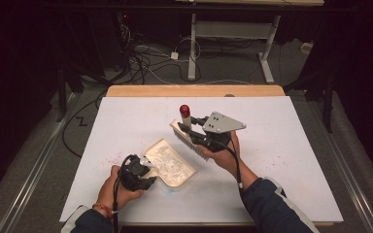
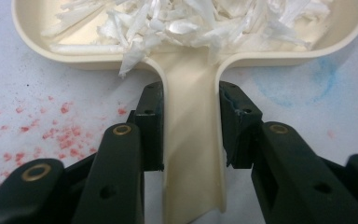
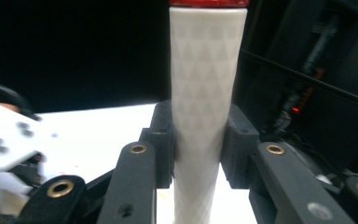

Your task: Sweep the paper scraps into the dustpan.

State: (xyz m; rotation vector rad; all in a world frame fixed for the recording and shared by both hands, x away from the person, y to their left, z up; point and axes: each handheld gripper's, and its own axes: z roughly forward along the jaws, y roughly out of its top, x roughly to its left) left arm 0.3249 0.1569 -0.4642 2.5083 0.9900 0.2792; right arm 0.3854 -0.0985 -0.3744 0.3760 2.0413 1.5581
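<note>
A cream dustpan [image 1: 172, 167] lies on the white table, its tray full of white paper shreds [image 2: 191, 23]. My left gripper [image 1: 145, 170] is shut on the dustpan's handle [image 2: 193, 140], one pad on each side. My right gripper [image 1: 194, 132] is shut on the white handle [image 3: 205, 102] of a brush [image 1: 188, 138]. That brush hangs above the table just right of the pan, its red-capped end [image 1: 184, 109] pointing up and its bristles to the lower left.
Red crumbs [image 2: 56, 135] and a blue smudge [image 2: 303, 79] mark the white table [image 1: 291, 145] around the pan. Beyond the table's wooden far edge [image 1: 194, 91] are floor cables and a desk frame [image 1: 233, 39].
</note>
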